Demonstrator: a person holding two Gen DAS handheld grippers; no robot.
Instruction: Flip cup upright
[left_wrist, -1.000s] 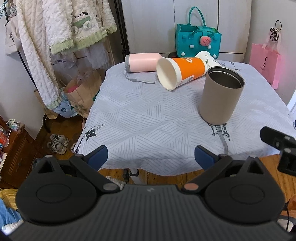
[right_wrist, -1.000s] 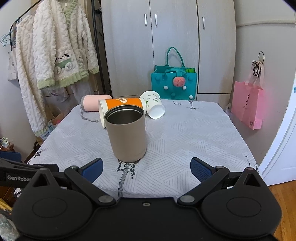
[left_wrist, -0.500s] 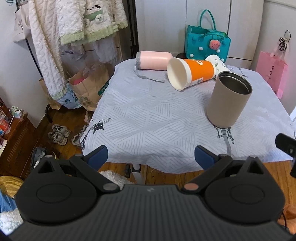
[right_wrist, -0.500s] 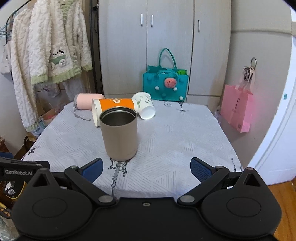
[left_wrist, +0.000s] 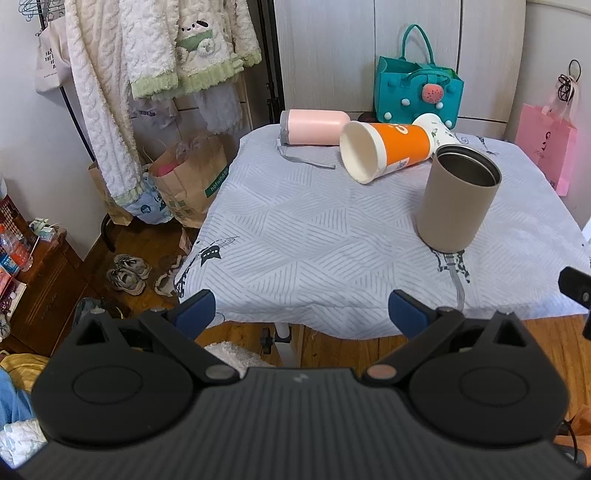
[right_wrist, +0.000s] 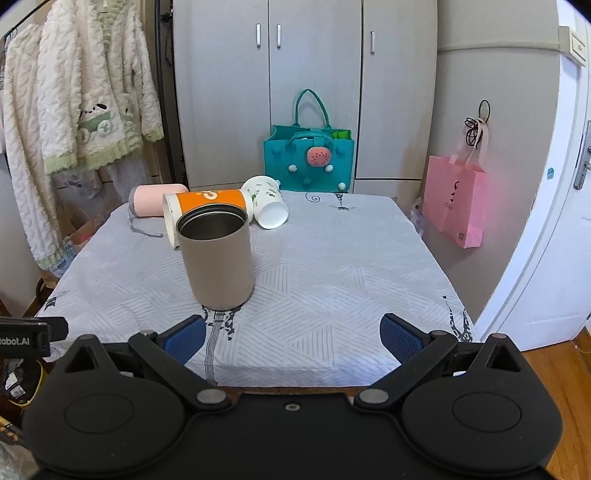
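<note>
Tan cup upright on table, well ahead of left gripper and right gripper; both spread, empty.

A grey wardrobe stands behind the bench. Wooden floor shows below. A white door stands at right.

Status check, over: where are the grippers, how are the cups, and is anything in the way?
Both grippers open, short of the table, holding nothing. Tan cup upright; orange cup, white cup, pink cup on their sides. Tan cup stands before the orange one.
</note>
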